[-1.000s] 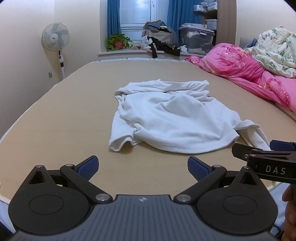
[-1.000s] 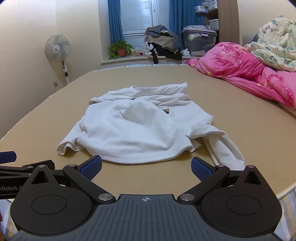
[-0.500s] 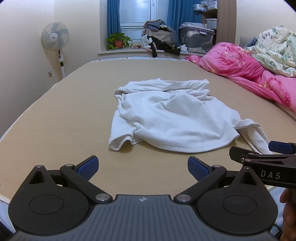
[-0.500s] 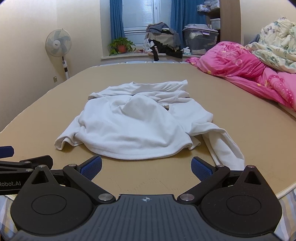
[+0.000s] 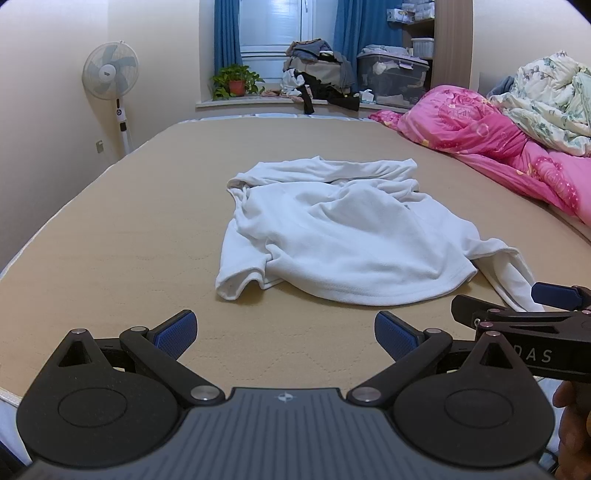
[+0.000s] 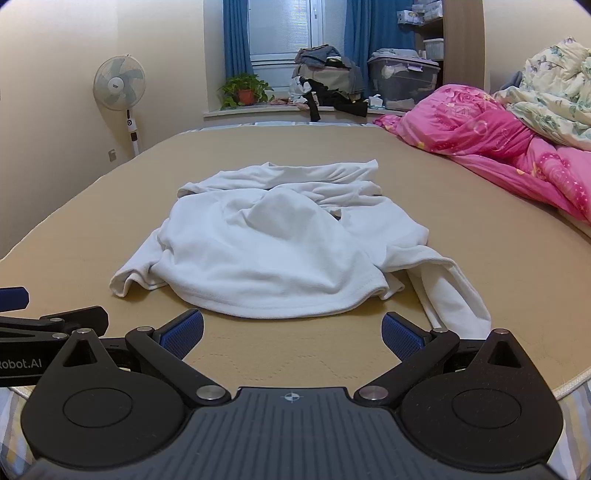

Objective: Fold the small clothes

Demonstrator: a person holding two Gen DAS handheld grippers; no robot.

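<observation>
One bed (image 5: 110,229), tan quilted mattress bare across most of the frame, near edge under both cameras

Two quilts heaped along the bed's right side: one pink (image 5: 491,147), one pale floral (image 5: 550,99) lying on top of it

One shirt (image 5: 343,236), white, crumpled, mid-bed and unfolded. Hem bulges toward the cameras; one sleeve (image 5: 240,280) curls open at the near left, a second sleeve (image 6: 454,295) trails toward the near right edge. Not touched by either tongs

One window (image 5: 273,26) at the far wall, two blue curtains either side. Sill below carries one heap of dark clothes (image 5: 317,74), one clear storage bin (image 5: 391,77), one potted plant (image 5: 236,81)

One standing fan (image 5: 110,74) against the left wall, white, on a pole

Left tongs (image 5: 284,328): two blue pads spread wide, nothing between them, over bare mattress just short of the shirt hem

Right tongs (image 6: 291,332): two blue pads likewise spread wide and empty, hem just ahead, second sleeve close by the right pad

The two tongs sit side by side; each shows at the edge of the other's view. One hand (image 5: 572,417) partly seen at the lower right of the left view, under the right tongs' body
</observation>
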